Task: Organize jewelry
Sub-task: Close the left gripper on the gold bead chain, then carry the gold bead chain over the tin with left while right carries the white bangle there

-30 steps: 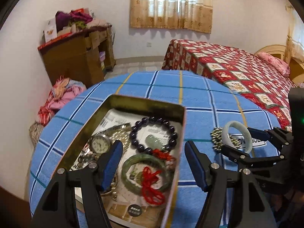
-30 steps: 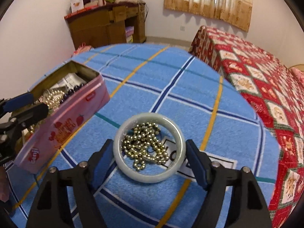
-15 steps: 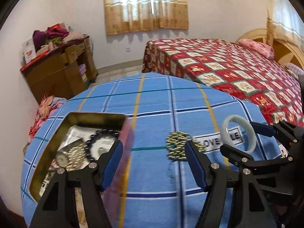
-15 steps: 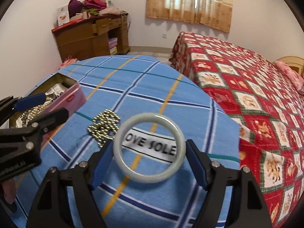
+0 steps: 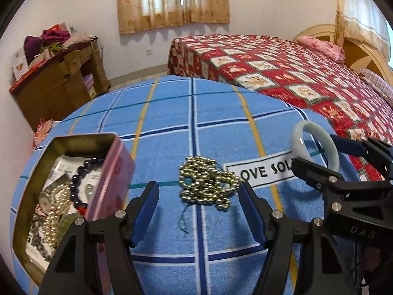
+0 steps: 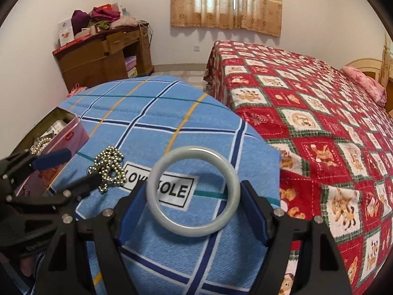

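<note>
**Right wrist view: bangle held off the cloth, beads still loose**

Right wrist view puts your right gripper (image 6: pixel 192 211) pinching the pale jade bangle (image 6: pixel 193 193) across its width, both blue pads against its outer rim. The ring stands raised above the blue checked cloth (image 6: pixel 157 113), with the "LOVE SOLE" label (image 6: pixel 172 190) showing through its hole.

Your left gripper (image 5: pixel 197 211) is spread, its jaws having just narrowed a little, and nothing is between them. It hangs over the cloth with the heap of gold beads (image 5: pixel 207 184) lying just ahead of its fingertips, apart from both pads.

The pink tin (image 5: pixel 108 196) sits open at the left of the cloth, beside your left gripper's left finger. Inside it you can see a dark bead bracelet (image 5: pixel 81 172), a pale bead strand (image 5: pixel 52 211) and some paper.
</note>
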The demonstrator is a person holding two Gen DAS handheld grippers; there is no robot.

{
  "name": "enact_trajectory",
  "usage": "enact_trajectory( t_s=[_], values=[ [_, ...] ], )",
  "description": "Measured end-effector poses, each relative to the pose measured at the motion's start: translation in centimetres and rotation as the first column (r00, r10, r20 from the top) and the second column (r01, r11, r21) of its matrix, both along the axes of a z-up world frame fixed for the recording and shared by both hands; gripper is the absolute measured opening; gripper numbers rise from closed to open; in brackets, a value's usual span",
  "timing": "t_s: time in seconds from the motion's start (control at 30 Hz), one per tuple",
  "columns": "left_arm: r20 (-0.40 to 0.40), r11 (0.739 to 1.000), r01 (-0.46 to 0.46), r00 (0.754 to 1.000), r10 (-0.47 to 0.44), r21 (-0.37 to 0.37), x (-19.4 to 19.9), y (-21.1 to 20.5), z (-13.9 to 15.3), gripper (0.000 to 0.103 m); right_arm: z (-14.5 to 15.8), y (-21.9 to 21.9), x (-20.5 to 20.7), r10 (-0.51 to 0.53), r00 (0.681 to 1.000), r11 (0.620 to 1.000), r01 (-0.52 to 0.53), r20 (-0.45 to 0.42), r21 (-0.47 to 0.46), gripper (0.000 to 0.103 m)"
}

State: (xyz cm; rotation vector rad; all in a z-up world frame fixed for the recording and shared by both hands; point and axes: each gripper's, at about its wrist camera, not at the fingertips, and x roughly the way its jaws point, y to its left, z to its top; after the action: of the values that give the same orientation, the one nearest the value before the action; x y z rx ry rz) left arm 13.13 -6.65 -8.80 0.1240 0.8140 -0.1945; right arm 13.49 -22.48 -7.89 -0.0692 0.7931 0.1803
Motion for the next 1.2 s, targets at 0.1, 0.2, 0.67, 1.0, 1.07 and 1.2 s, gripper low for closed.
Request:
enact_trajectory(
  t_s=[0.1, 0.2, 0.67, 1.0, 1.07, 1.2],
  values=[
    [-0.034, 1.000, 0.006, 0.999, -0.006, -0.006, 0.8, 0.0, -0.9, 0.065, 0.0, 0.1, 0.0, 0.007, 1.000, 1.000, -0.007, 0.003, -0.001, 0.078],
    [-0.061, 1.000, 0.010, 0.998, -0.010, -0.001, 1.3, -0.1, -1.6, 0.061, -0.1, 0.3, 0.0, 0.015, 1.000, 1.000, -0.015, 0.001, 0.000, 0.078],
    [-0.015, 0.998, 0.056, 0.998, -0.057, -0.006, -0.1, 0.7, -0.6, 0.010, 0.0, 0.9, -0.7, 0.023, 1.000, 1.000, -0.023, 0.012, 0.005, 0.078],
    [0.072, 0.996, 0.025, 0.997, -0.019, -0.084, -2.9, 3.6, 3.8, 0.010, 0.7, 2.3, -1.5, 0.057, 0.998, 0.998, -0.057, 0.019, 0.001, 0.078],
    [0.092, 0.995, 0.017, 0.996, -0.008, -0.097, -3.4, 4.3, 4.8, 0.010, 1.0, 2.7, -1.6, 0.066, 0.998, 0.998, -0.066, 0.023, 0.003, 0.078],
    [0.128, 0.992, -0.003, 0.992, 0.019, -0.124, -4.2, 5.8, 6.6, 0.009, 1.7, 3.7, -1.9, 0.092, 0.995, 0.996, -0.092, 0.032, 0.007, 0.078]
  ],
)
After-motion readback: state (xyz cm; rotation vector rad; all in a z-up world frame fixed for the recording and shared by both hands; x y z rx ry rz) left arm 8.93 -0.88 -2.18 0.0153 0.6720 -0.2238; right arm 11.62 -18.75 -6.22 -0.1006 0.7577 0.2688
